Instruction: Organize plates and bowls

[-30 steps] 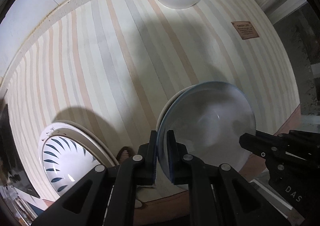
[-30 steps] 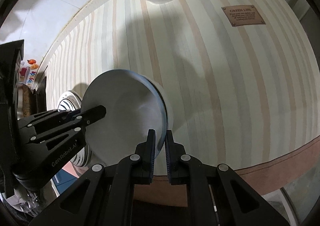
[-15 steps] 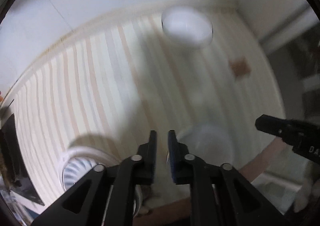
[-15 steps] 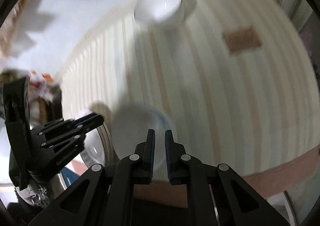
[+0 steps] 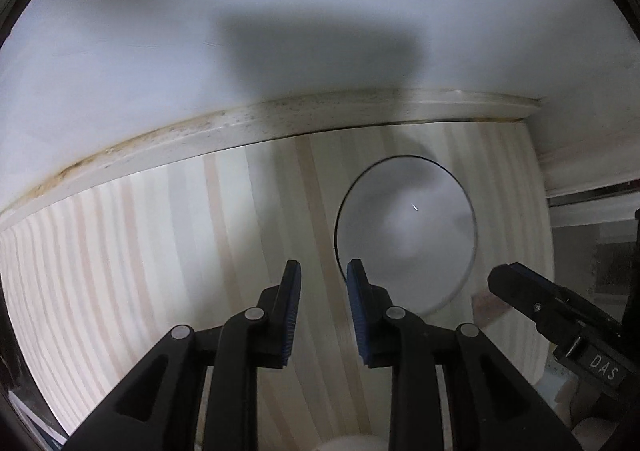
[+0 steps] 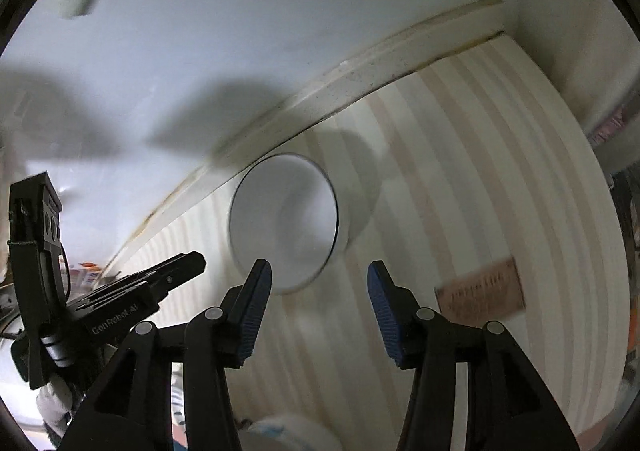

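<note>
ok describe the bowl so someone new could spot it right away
Start at the striped mat along the white wall. Near its far edge sits the white bowl, ahead of both open grippers. Its thin dark rim sets it apart from the brown label lying flat nearby.

Count: 1 white bowl (image 5: 406, 235) on the striped cloth (image 5: 140, 251), 1 brown label (image 6: 480, 291), 2 grippers, left (image 5: 320, 299) and right (image 6: 318, 303).

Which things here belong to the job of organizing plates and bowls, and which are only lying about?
Belong to the job:
- white bowl
- left gripper, jaws open, empty
- right gripper, jaws open, empty

Only lying about:
- striped tablecloth
- brown label
</note>
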The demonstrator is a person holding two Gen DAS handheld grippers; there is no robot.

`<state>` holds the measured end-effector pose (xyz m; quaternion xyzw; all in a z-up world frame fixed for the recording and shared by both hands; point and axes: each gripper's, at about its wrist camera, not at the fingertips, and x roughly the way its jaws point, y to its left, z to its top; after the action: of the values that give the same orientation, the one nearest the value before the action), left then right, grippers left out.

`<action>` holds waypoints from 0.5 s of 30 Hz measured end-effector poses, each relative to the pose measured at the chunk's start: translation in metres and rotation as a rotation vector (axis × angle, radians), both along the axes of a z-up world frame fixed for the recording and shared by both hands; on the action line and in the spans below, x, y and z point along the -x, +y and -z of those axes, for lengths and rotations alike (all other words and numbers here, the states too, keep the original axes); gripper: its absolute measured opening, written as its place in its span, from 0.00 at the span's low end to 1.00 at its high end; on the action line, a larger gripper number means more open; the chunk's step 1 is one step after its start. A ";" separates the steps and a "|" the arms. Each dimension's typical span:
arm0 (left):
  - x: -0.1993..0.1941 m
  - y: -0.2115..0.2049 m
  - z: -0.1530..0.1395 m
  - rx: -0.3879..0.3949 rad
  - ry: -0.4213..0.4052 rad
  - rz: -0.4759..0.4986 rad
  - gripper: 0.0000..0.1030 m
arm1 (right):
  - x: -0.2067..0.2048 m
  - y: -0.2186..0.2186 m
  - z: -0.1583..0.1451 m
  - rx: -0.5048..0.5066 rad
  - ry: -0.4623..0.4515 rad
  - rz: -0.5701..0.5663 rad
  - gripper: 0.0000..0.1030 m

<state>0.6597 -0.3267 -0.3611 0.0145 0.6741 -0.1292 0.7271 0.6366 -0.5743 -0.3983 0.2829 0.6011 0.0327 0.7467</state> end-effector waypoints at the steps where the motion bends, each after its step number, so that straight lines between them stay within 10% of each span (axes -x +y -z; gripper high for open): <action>1: -0.003 -0.002 0.005 -0.006 0.007 0.002 0.21 | -0.003 0.000 0.004 0.005 0.004 -0.003 0.52; 15: -0.015 -0.015 0.039 -0.034 0.067 0.055 0.18 | -0.034 0.004 0.057 0.034 0.091 -0.032 0.48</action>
<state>0.6745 -0.3417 -0.3999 0.0409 0.6997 -0.1380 0.6998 0.6702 -0.5706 -0.4551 0.2620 0.6391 0.0215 0.7228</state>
